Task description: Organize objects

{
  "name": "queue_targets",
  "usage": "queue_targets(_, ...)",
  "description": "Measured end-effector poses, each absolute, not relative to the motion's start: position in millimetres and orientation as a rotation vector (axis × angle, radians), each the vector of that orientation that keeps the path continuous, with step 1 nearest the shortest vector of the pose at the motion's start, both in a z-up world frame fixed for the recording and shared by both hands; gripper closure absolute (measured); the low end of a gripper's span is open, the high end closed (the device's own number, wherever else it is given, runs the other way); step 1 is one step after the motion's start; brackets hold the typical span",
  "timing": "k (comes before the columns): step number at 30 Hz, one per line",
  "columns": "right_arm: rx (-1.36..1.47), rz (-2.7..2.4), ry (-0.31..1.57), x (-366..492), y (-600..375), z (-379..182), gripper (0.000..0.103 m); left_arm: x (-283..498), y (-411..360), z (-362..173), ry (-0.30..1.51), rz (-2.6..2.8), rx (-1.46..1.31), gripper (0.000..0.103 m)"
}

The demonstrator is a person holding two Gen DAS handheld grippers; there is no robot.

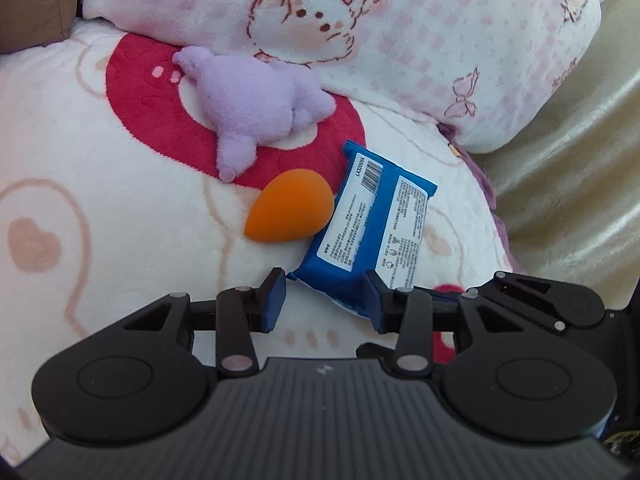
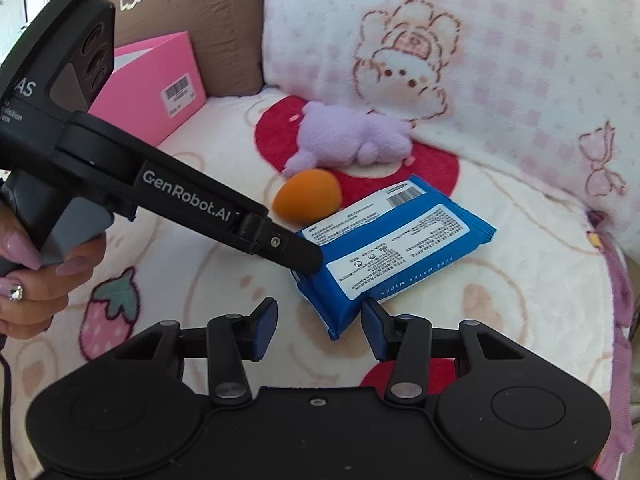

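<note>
On a cream fleece blanket [image 1: 100, 168] printed with pink hearts, strawberries and a big red patch lie three things close together; a flat blue plastic pack of wet wipes [image 1: 372, 224], white label and barcode facing up, rests nearest both cameras; an orange teardrop-shaped makeup sponge [image 1: 290, 208] sits just beside its long edge, touching or nearly touching it; a small lilac plush toy [image 1: 256, 108] lies a little farther back on the red patch, close against a pink-checked fleece pillow [image 1: 440, 40] with a cartoon bunny print. Seen from its own camera, the left gripper [image 1: 326, 300] stands with its blue pads partly apart, the near end of the wipes pack reaching in between them; the pads do not appear to press on it, and a gap shows on the left side. From the right wrist view the same gripper [image 2: 308, 262] comes in as a long black arm from the left, its tip lying over the pack's near corner, with a hand [image 2: 28, 276] wearing long pale pink nails gripping its handle. Close to the pack's lower corner, the right gripper [image 2: 318, 322] holds its blue pads narrowly apart; that corner points into the gap without either pad clamping it. Farther back on the left, a pink cardboard box [image 2: 160, 88] with a barcode sticker stands open against a brown cushion [image 2: 208, 12].
</note>
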State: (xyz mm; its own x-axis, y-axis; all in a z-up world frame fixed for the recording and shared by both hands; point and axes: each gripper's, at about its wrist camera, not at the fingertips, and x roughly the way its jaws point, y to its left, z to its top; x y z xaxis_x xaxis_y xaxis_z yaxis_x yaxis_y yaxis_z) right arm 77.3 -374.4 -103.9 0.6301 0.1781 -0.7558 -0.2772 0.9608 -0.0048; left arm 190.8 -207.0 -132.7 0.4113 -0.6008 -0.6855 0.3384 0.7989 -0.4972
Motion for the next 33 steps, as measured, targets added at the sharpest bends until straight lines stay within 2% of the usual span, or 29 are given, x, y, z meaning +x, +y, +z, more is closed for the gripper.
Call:
queue_targets(16, -0.271, 0.478, 0.925, 55.8, -323.7, -93.7, 0.049, 184.9, -173.7, -132.9, 1.057, -0.566, -0.321, 0.061)
queue_targets(18, -0.27, 0.463, 0.891, 52.9, -326.8, -83.6, 0.036, 182.8, -169.9, -138.2, 1.088, -0.564, -0.36, 0.061)
queue_targets(20, -0.266, 0.418, 0.831, 51.3, -332.3, -74.4, 0.029, 181.0, -165.8, -143.0, 1.11, -0.557, -0.412, 0.061)
queue_targets(21, -0.261, 0.389, 0.807, 52.1, -336.1, -71.8, 0.028, 179.7, -164.5, -143.9, 1.111, -0.553, -0.428, 0.064)
queue_targets(26, -0.245, 0.176, 0.781, 72.6, -363.3, -79.8, 0.028, 176.6, -164.8, -144.7, 1.109, -0.55, -0.435, 0.071)
queue_targets(30, -0.122, 0.077, 0.808, 89.5, -395.5, -92.8, 0.029, 174.2, -167.3, -146.8, 1.109, -0.554, -0.441, 0.072)
queue_targets(31, -0.077, 0.078, 0.826, 92.2, -402.1, -96.3, 0.03, 174.2, -168.2, -147.7, 1.112, -0.558, -0.442, 0.072)
queue_targets(33, 0.007, 0.094, 0.863, 95.1, -411.0, -102.2, 0.048, 174.8, -170.3, -148.0, 1.115, -0.559, -0.446, 0.072)
